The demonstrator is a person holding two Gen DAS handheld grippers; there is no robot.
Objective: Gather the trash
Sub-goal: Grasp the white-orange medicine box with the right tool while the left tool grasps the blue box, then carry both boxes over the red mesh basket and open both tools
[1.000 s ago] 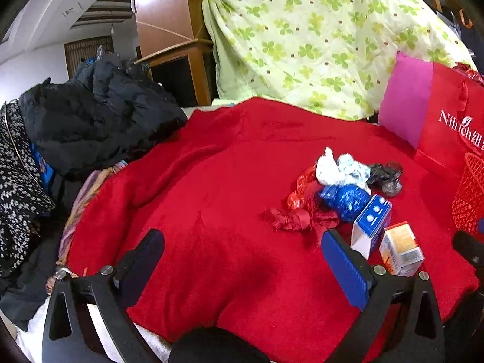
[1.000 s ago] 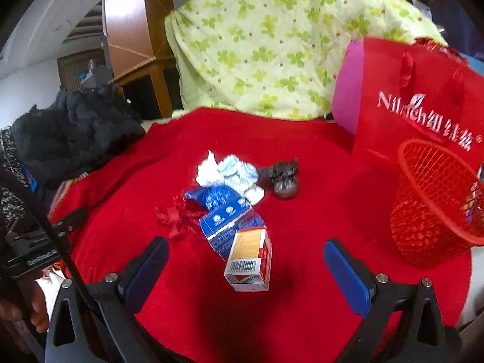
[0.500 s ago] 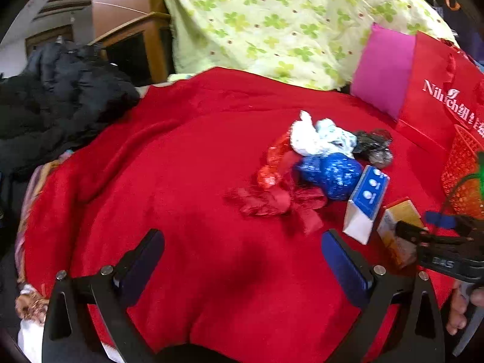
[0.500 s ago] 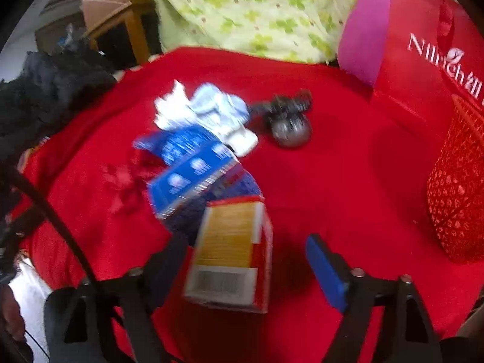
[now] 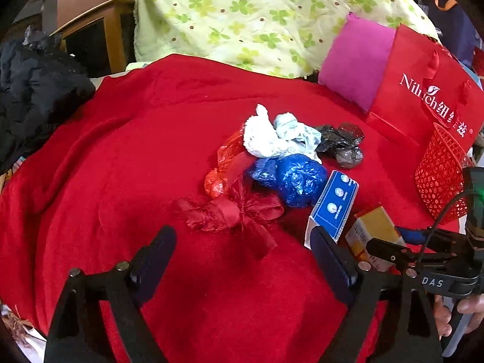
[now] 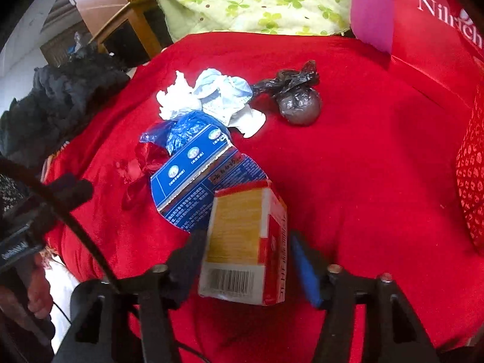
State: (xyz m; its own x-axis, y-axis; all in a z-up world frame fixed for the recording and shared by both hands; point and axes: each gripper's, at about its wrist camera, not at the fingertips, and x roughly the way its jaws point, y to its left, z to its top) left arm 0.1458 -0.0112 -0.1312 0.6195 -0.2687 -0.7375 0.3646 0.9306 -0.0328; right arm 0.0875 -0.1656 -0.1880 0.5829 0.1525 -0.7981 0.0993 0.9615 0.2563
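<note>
Trash lies on a red blanket (image 5: 136,157): a red ribbon bow (image 5: 233,214), a red foil wad (image 5: 224,166), a blue foil ball (image 5: 293,178), white crumpled paper (image 5: 272,139), a black bag (image 5: 341,142) and a blue carton (image 5: 332,205). My right gripper (image 6: 245,260) is closed around a yellow and red carton (image 6: 242,242), both fingers against its sides; it also shows in the left wrist view (image 5: 375,227). My left gripper (image 5: 242,260) is open and empty, just in front of the bow.
A red mesh basket (image 5: 438,178) stands at the right, also in the right wrist view (image 6: 472,169). A red paper bag (image 5: 429,90) and pink cushion (image 5: 354,60) stand behind it. Black clothes (image 5: 33,96) pile up at the left. A green quilt (image 5: 257,15) is at the back.
My right gripper moved forward over the yellow and red carton and closed on it. My left gripper moved forward toward the ribbon bow and stayed open.
</note>
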